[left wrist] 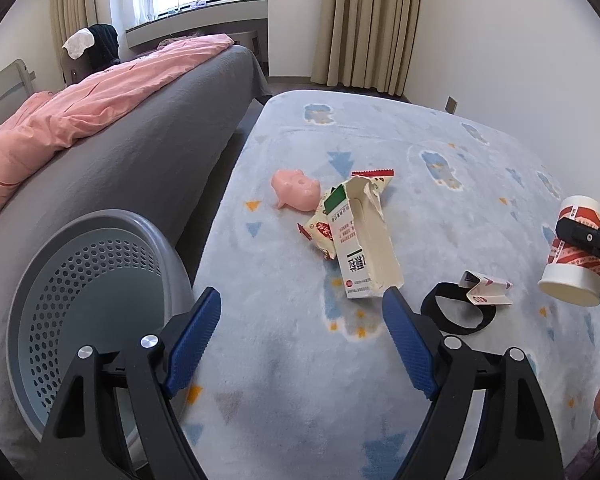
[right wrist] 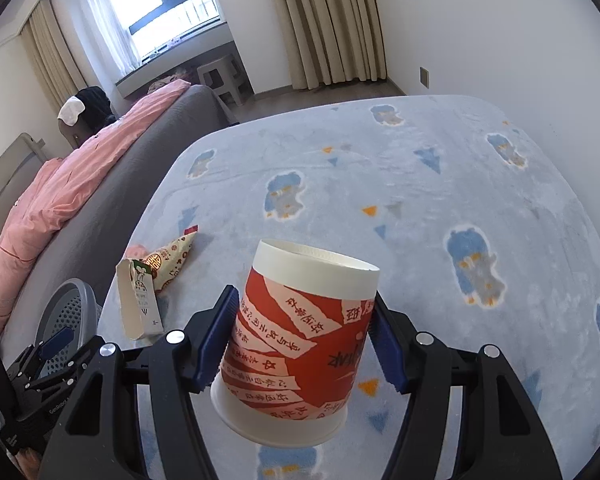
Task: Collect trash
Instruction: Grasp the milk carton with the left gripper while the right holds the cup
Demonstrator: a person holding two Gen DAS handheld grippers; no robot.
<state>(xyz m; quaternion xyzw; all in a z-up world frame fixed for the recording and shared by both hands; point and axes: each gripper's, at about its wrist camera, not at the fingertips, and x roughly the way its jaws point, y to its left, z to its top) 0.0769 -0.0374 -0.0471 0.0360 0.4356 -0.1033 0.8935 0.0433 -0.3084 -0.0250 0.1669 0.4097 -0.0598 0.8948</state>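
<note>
The right claw [right wrist: 302, 340] tilts downward, clamped on one red-and-white paper cup [right wrist: 300, 344]; the left claw [left wrist: 302, 344] angles down over the rug [left wrist: 440, 208], jaws wide and empty. One milk carton [left wrist: 364, 248] lies at twelve o'clock from it; one grey basket [left wrist: 92, 304] at nine.

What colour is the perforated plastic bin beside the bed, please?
Grey-blue perforated plastic bin; clearest in the left wrist view.

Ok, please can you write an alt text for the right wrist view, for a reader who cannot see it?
The right gripper holds a red and white paper cup between its blue pads, above a pale blue patterned blanket. At the left lie an opened milk carton and a snack wrapper, with a grey perforated bin beside a bed with pink bedding.
</note>
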